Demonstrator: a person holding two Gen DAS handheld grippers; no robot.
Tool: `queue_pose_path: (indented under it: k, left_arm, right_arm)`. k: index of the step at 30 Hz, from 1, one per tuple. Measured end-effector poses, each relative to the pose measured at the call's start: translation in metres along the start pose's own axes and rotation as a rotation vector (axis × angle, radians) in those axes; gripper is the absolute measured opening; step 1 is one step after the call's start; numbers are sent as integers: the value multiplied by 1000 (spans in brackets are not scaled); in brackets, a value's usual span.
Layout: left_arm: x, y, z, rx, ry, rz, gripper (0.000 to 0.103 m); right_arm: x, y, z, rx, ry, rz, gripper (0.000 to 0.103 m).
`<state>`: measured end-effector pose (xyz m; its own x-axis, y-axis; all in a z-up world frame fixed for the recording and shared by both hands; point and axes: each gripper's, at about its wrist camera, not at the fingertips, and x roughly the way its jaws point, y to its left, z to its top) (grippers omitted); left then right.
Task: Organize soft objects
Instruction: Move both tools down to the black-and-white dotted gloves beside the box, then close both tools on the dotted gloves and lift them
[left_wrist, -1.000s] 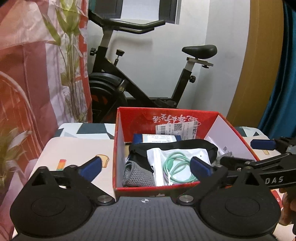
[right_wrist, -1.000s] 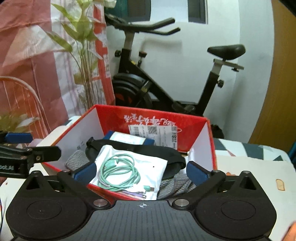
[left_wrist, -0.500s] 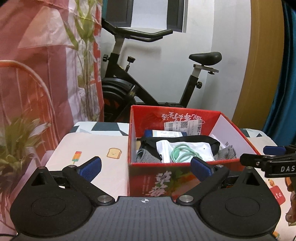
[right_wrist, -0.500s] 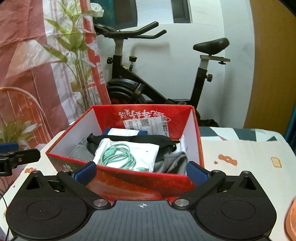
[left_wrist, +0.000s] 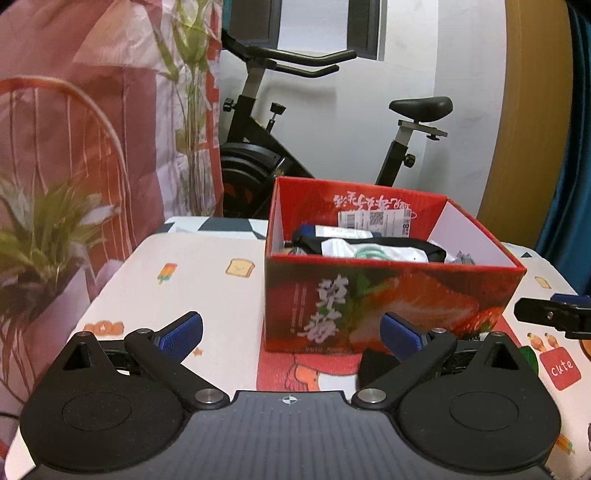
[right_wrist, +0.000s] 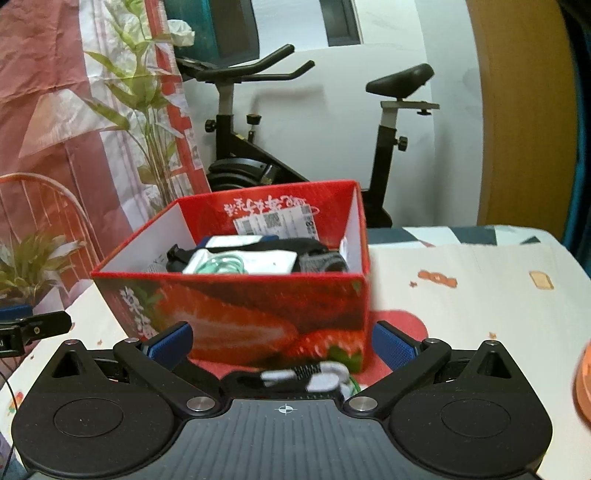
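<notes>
So the left gripper (left_wrist: 291, 330) hovers low over the counter (left_wrist: 207, 280) near its front edge, fingers (left_wrist: 181, 332) spread wide with nothing between them. The patterned cloth under it has little toast and popsicle prints.

Just ahead and a bit right sits the red strawberry box (left_wrist: 369, 299), pretty much mid-counter, on a red patch of the cloth. Inside it the soft stuff is piled up: a white pouch with a coiled green cable (right_wrist: 236, 263), a black strap (left_wrist: 424, 247) draped across, and something grey and knitted (right_wrist: 325, 263) at the right side of the box. A shipping label is stuck on the inner back wall.

The right gripper (right_wrist: 282, 341) is right in front of the box too, fingers (right_wrist: 391, 343) equally wide apart and empty. Lying on the counter between them, close to the front edge, is a black, white and grey bundle (right_wrist: 314, 376), a bit blurry so can't tell exactly what it is.

Exercise bike (right_wrist: 258, 140) parked behind the counter against the wall.
</notes>
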<state>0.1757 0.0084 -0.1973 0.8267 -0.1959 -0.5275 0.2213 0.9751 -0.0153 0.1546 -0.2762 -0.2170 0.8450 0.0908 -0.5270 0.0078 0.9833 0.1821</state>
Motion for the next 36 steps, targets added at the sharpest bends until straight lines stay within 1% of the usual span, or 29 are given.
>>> queue_pose_path:
  k: [4, 12, 16, 19, 23, 28, 36]
  left_arm:
    - [-2, -2, -13, -4, 5, 6, 103]
    - [6, -4, -33, -7, 59, 12, 103]
    - [9, -4, -39, -12, 73, 13, 103]
    - [11, -4, -43, -20, 86, 11, 103]
    - [14, -5, -47, -27, 92, 7, 103]
    - [18, -6, -49, -34, 99, 1, 102]
    - [24, -9, -48, -39, 98, -17, 98]
  right_arm:
    - [-1, -7, -15, 13, 6, -11, 103]
    - [2, -14, -42, 4, 13, -50, 103]
    - [5, -19, -51, 23, 31, -42, 103]
    - [8, -23, -56, 27, 47, -55, 103]
    - [10, -25, -60, 19, 41, -72, 103]
    - [15, -30, -63, 30, 48, -71, 103]
    - [19, -30, -68, -19, 56, -58, 102]
